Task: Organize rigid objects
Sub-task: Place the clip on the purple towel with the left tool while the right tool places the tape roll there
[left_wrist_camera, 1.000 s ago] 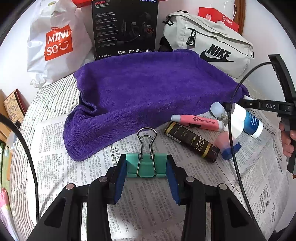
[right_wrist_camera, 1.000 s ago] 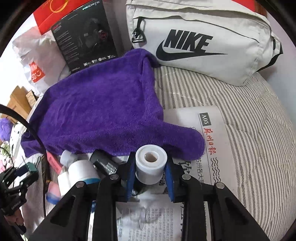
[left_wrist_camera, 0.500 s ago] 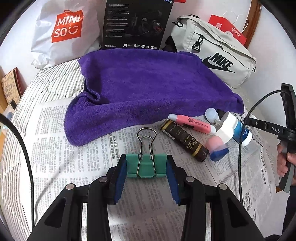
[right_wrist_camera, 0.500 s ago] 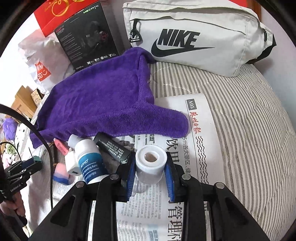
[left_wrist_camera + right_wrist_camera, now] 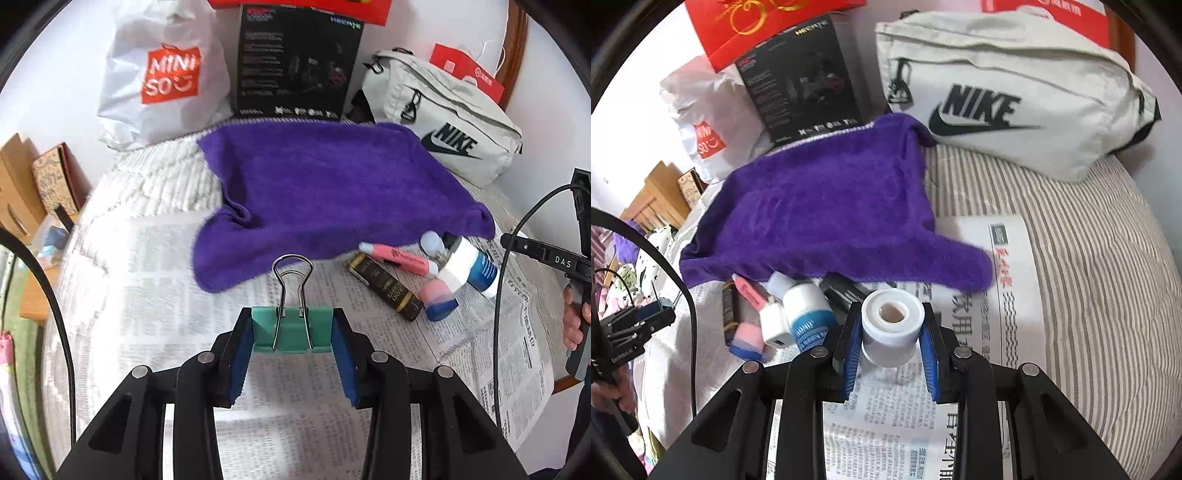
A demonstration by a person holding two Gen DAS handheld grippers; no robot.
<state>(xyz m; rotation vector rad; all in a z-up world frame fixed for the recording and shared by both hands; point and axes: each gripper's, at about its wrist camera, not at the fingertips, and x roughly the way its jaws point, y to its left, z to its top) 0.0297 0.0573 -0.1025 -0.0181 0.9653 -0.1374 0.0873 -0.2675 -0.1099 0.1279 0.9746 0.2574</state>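
Progress: partial. Both tools are loaded and nothing in hand has been set down. The left hand-held gripper [image 5: 293,332] is clenched on a green binder clip [image 5: 291,328], its wire handles pointing away from the camera, held above the newspaper [image 5: 147,295] spread on the bed. The right hand-held gripper [image 5: 891,338] is grasping a white roll [image 5: 892,326] end-on, its core hole facing the lens.

A group of rigid items already lies on the newspaper along the near edge of the purple towel [image 5: 325,192]: a dark tube with gold lettering [image 5: 386,288], a pink tube [image 5: 397,256], a white bottle with blue label [image 5: 476,267], a pink-and-blue piece [image 5: 439,297] and a white charger block [image 5: 774,325]. Judged from this, the clip and roll remain to be placed, probably with that group or on the towel; the intended spot cannot be confirmed.

View differences: the left wrist view shows the group from its open side, the right tool's frame and the holding hand [image 5: 574,325] at the right edge. The right wrist view shows the charger's port face, a further dark item [image 5: 846,291] partly tucked under the towel's edge, and the bare striped bedding [image 5: 1089,258] towards the Nike bag [image 5: 1015,85].
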